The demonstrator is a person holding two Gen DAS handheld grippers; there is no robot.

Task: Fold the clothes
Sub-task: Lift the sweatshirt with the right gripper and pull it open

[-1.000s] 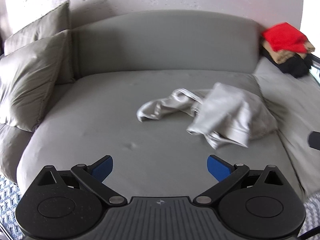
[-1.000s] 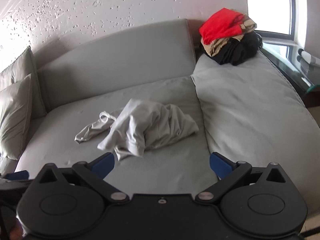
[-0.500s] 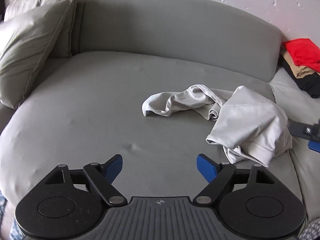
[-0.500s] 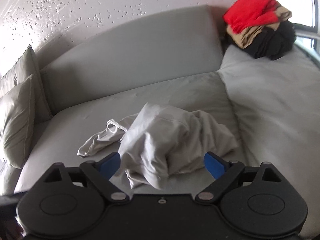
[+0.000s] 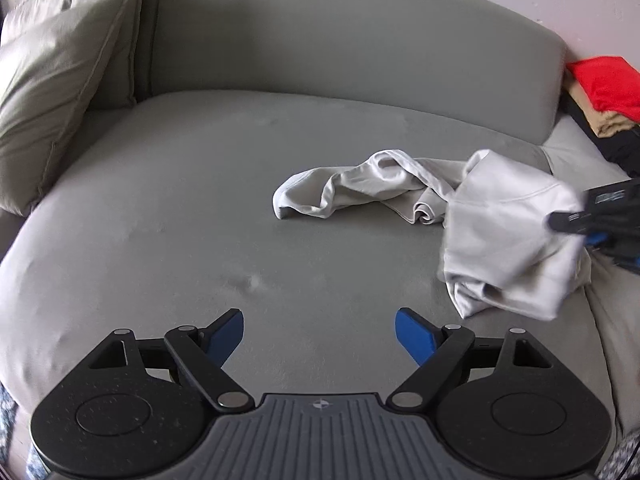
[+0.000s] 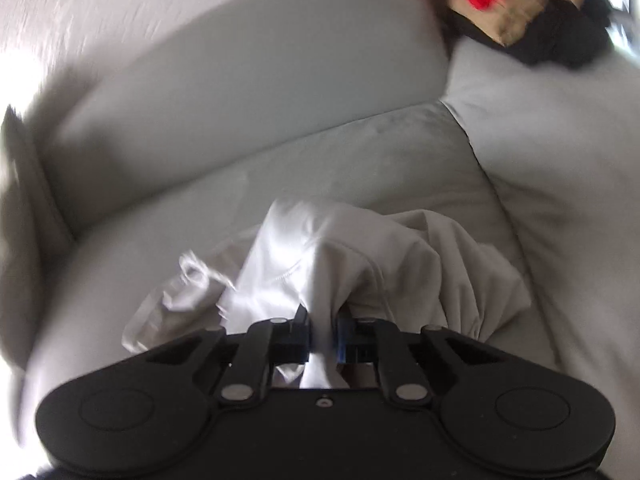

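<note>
A crumpled light grey garment (image 5: pixel 508 232) lies on the grey sofa seat (image 5: pixel 160 220), one sleeve-like part trailing left. In the right wrist view my right gripper (image 6: pixel 323 338) is closing, and its blue pads pinch a fold of the garment (image 6: pixel 360 264) near its front edge. That same gripper (image 5: pixel 600 216) shows blurred at the right edge of the left wrist view, against the garment's right side. My left gripper (image 5: pixel 320 332) stands open over bare seat, nothing between its fingers, short of the garment and to its left.
A pile of red, tan and black clothes (image 5: pixel 604 92) sits at the sofa's far right corner (image 6: pixel 520 4). Two grey-green cushions (image 5: pixel 60 80) lean at the left. The curved backrest (image 5: pixel 340 40) rises behind the seat.
My right gripper moved down and forward to the garment and closed on a fold of it. The left gripper dipped toward the seat and narrowed slightly, staying open.
</note>
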